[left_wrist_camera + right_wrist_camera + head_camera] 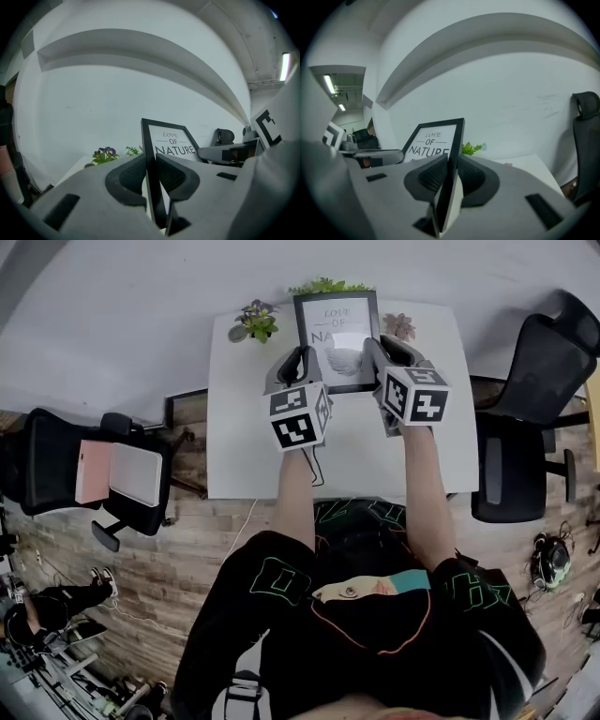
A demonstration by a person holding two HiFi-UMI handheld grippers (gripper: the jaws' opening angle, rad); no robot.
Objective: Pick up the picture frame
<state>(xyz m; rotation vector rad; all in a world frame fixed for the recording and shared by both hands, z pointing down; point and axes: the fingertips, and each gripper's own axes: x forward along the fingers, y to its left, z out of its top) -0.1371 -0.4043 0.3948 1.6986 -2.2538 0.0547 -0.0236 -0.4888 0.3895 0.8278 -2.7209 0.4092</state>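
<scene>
- Item: picture frame (336,329), black moulding, white print reading "LOVE OF NATURE"; held upright and facing the person, over the rear half of the white table (356,465); its bottom edge is hidden behind the grippers, so whether it clears the tabletop cannot be told.
- Left gripper (298,360): jaws drawn in to a narrow gap on the frame's left side rail; in the left gripper view the ribbed pads (131,176) press the black edge from front and back.
- Right gripper (386,351): clamped likewise on the right side rail; jaws apart by the rail's thickness only; nothing else held.
- Handling, judged: light and stiff; thin rails give a small bite; the face is probably smooth and fragile; a twist between the two hands could rack the corners or let a rail slip.
- Best hold, judged: partway up both side rails, grips level and matched; pads on the moulding, not the face.
- Containers: small dark pot (239,334) left of the frame, holding a purple-flowered plant (257,320); leafy greenery (328,285) behind the frame's top, its vessel hidden; pinkish succulent (399,326) at right, pot not made out.
- Also: office chair (47,465) left of the table, bearing a pink flat item (92,470) and a white flat item (138,474).
</scene>
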